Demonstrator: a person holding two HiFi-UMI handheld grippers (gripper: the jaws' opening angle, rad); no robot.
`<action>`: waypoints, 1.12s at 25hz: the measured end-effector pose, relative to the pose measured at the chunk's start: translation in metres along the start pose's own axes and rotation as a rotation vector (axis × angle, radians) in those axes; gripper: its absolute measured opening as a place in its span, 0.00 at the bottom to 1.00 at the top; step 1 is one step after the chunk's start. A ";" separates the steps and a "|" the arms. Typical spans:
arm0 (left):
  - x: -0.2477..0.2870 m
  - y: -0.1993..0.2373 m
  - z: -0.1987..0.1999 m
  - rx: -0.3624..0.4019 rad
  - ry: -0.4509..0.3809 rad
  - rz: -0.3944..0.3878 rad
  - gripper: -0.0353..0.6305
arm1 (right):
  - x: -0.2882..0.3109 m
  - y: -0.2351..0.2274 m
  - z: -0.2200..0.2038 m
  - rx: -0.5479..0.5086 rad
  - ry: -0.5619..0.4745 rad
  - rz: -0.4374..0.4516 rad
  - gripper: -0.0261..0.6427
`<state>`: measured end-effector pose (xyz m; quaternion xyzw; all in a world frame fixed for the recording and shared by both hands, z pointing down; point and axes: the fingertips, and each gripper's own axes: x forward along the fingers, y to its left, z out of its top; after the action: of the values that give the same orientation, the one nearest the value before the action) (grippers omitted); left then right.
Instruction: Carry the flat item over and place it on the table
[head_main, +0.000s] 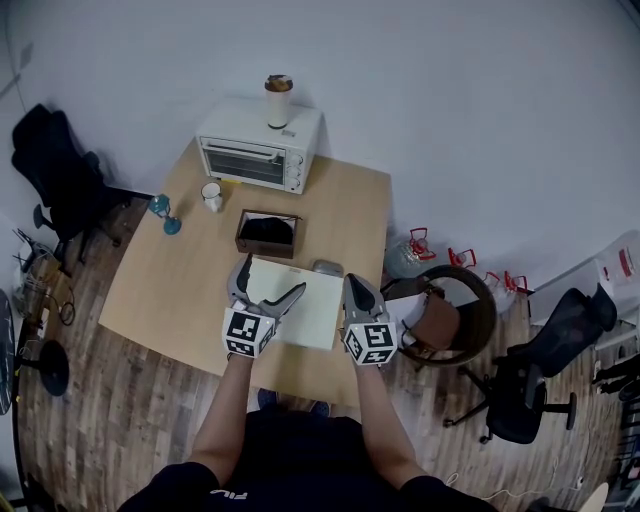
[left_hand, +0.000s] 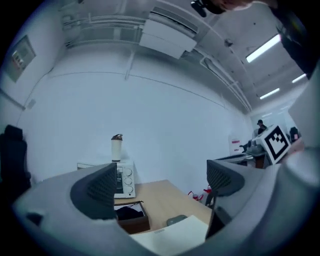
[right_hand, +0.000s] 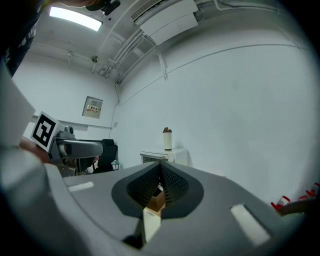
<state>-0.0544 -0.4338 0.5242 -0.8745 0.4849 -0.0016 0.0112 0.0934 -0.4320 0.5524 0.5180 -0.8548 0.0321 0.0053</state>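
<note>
- The right gripper (right_hand: 161, 182) is clenched on the right edge of the sheet (right_hand: 150, 222); the white strip shows pinched between its closed jaws.
- The left gripper (left_hand: 162, 182) is released, with its jaws wide apart and nothing between them. It hangs over the sheet's left part, on the person's side of the box (left_hand: 131, 217).
- In the head view the sheet (head_main: 305, 300) lies over the table (head_main: 160, 290), just on the person's side of the box (head_main: 267, 233). Its far edge is near a small grey object (head_main: 328, 267) to the right of the box.
- I cannot tell whether the sheet rests flat on the table or is held slightly above it.
- Judged step: the carry looks done and the placing is in hand, since the sheet is over the table and only the right gripper (head_main: 356, 285) holds it.
- Next move, as a judgement: lower the held edge until the sheet lies flat, then open the right jaws and draw back level so the sheet is not dragged.
- The left gripper (head_main: 270, 280) could press the sheet's left part to steady it, keeping clear of the box.
</note>
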 end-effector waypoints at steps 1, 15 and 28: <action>-0.001 -0.005 0.001 0.029 0.003 -0.012 0.88 | 0.000 0.002 0.000 -0.004 0.002 0.002 0.03; -0.024 -0.004 -0.009 0.058 0.002 0.052 0.05 | -0.001 0.003 0.001 -0.041 0.009 0.002 0.03; -0.023 -0.003 0.004 0.114 -0.023 0.096 0.05 | -0.004 0.007 0.011 -0.055 -0.024 0.019 0.03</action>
<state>-0.0640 -0.4126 0.5206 -0.8481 0.5254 -0.0186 0.0665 0.0890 -0.4258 0.5409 0.5099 -0.8602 0.0027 0.0090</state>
